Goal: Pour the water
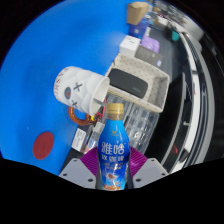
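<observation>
Bottle [113,150] with a gold cap and purple label sits clenched between the tool [112,172] pads, lifted above the blue tabletop [40,90]. Carrying looks like the step in hand. Next, I judge, comes tipping it over the clear cup [140,125] just beyond.

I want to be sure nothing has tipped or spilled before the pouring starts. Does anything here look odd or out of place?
No spill shows. The bottle stands upright between the gripper fingers, its orange cap still on. Beyond it, the white skull-faced mug looks tilted on the blue table.
</observation>
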The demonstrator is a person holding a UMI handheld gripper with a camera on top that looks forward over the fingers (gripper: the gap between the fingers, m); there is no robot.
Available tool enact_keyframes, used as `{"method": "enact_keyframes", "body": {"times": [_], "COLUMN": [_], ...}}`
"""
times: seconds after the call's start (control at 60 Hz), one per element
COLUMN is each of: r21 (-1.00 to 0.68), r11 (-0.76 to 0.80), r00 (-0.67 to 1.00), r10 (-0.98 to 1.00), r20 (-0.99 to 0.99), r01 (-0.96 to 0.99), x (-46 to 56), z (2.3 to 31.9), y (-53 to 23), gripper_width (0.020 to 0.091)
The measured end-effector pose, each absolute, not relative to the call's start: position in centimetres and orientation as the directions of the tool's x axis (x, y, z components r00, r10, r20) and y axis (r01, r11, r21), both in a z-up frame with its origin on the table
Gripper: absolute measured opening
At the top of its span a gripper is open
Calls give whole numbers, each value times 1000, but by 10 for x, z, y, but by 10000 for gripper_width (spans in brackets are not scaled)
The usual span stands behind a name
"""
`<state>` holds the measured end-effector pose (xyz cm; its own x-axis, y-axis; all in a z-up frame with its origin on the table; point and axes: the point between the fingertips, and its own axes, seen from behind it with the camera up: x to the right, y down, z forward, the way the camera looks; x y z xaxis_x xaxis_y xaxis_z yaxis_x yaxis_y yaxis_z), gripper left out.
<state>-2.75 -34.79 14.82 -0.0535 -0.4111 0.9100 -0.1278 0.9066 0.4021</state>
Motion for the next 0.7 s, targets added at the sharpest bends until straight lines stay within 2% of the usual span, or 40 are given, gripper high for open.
{"method": "enact_keyframes", "body": {"times": [0.183,0.4,0.533,0.7], "r21": [634,624,409,-61], "r11": [764,774,907,995], "r00": [38,34,-3,-85], "r10": [-635,-625,-411,54], "r20": [772,780,912,995], "r01": [-119,-109,-106,-76], "x": [-35,-42,-40,-32], "z": [158,155,159,172], "y": [-362,-359,-352,-339], "gripper_width": [367,368,368,370]}}
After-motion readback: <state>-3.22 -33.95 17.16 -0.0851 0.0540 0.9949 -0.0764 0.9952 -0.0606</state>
